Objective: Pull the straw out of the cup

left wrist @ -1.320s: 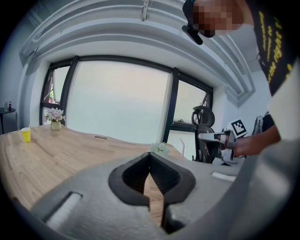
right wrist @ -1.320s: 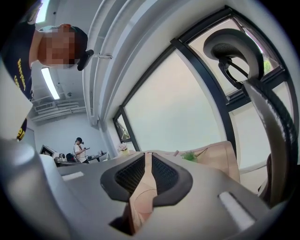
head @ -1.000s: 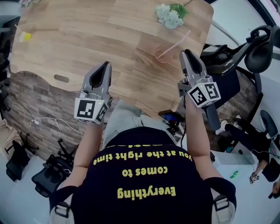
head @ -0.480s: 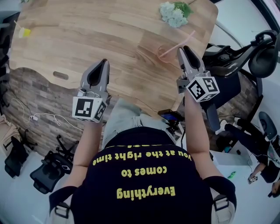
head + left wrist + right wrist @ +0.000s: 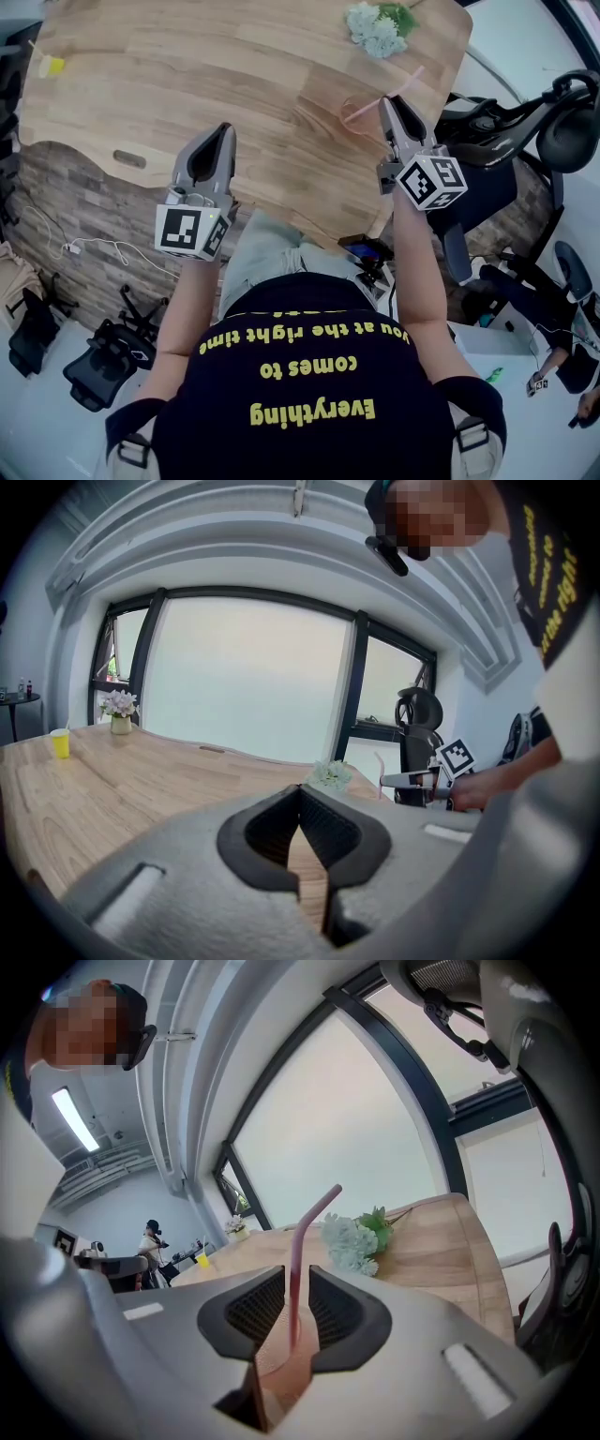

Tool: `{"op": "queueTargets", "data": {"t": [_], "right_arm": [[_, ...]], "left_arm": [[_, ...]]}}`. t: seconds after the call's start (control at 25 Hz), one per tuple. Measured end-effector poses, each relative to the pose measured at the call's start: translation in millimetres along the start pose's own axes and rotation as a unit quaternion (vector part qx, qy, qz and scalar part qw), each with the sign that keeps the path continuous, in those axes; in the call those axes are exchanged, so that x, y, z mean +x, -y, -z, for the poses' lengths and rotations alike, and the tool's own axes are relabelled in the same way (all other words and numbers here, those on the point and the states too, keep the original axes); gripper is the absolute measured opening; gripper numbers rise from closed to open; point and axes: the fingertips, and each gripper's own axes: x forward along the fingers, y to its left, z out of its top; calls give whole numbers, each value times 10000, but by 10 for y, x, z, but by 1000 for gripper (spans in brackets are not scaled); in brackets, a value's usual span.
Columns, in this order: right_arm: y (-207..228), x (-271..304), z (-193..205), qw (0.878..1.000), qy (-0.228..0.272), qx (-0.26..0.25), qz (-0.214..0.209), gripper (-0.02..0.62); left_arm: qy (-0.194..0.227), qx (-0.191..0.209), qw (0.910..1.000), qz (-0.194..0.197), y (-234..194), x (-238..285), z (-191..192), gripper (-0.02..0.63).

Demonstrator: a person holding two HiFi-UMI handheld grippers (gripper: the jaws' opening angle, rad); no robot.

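Left tongs [image 5: 224, 129] shut, empty, arm held forward. Right tongs [image 5: 390, 101] apart (just been closing), straddling the straw [image 5: 293, 1269], pads not touching.

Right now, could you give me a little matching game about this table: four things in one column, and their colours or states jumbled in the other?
Things:
1. straw
2. flowers
3. corner cup
4. left gripper

Colour or state:
A. shut
B. yellow
C. pink
D. white

Pairs: 1-C, 2-D, 3-B, 4-A
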Motion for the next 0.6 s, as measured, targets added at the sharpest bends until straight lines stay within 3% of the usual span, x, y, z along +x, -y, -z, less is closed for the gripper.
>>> {"op": "queueTargets", "data": {"t": [0.2,0.6], "right_arm": [[-17,7,-11,10000,4,-15,-30,45],[-128,-76,-202,9995,247,-78,-159,40]], "left_arm": [[-7,42,10000,-40,-33,-18,-8,0],[76,52,10000,-1,-4,-19,-55,0]]}}
